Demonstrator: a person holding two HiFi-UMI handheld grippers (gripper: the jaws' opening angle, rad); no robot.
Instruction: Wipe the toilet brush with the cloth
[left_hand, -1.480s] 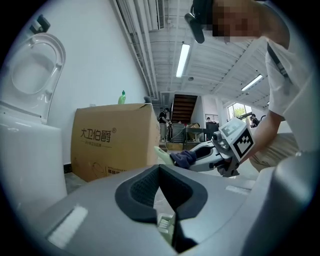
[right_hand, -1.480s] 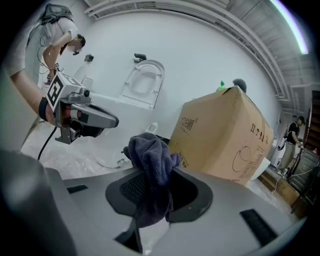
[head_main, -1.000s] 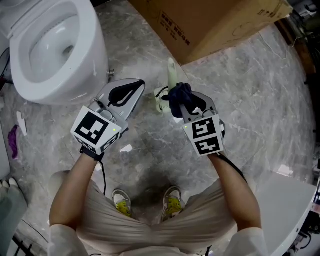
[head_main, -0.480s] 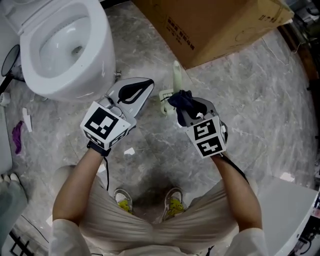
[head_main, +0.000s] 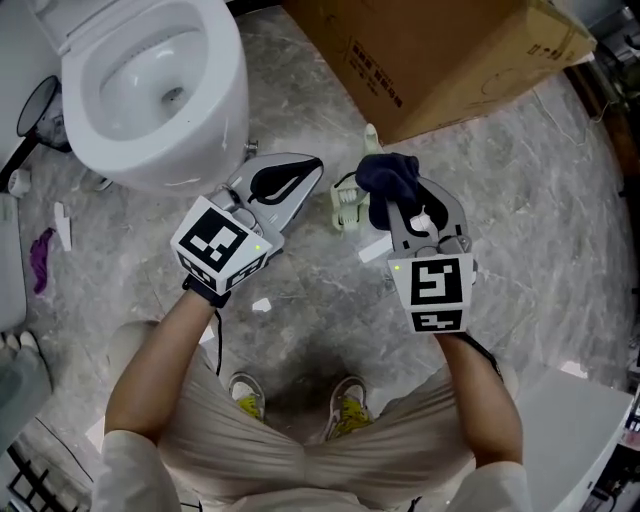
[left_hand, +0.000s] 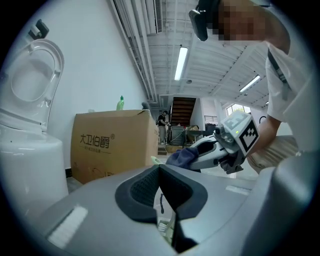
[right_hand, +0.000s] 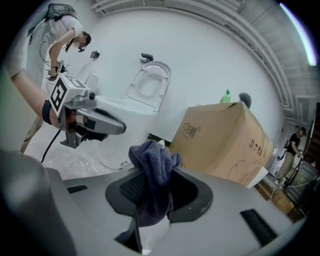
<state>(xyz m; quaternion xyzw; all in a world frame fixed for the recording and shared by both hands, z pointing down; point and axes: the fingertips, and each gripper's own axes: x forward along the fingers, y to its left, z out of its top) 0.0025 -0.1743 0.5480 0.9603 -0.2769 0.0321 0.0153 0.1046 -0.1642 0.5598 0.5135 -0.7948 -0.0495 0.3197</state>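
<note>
**Toilet brush** (head_main: 346, 203): pale green, on the grey marbled floor (head_main: 540, 210) between the two claws. From the head view we see only part of it. The right claw's load covers its right side, and we cannot make out the bristle end.

**Cloth** (head_main: 386, 176): dark blue and bunched, just beside the brush. We cannot tell whether the two touch.

**Right claw** (head_main: 400, 200): pinching the cloth, whose folds hide the tips from above (the right gripper view shows the cloth rising over the pads and hanging down between them).

**Left claw** (head_main: 302, 174): pressed together with nothing in it. It points at the brush from the lower left, near but apart.

**Pose:** both forearms reach forward, with the marker cubes facing up.

**Toilet** (head_main: 228, 100): cut off at the upper left.

**Cardboard box** (head_main: 450, 50): cut off at the top edge.
</note>
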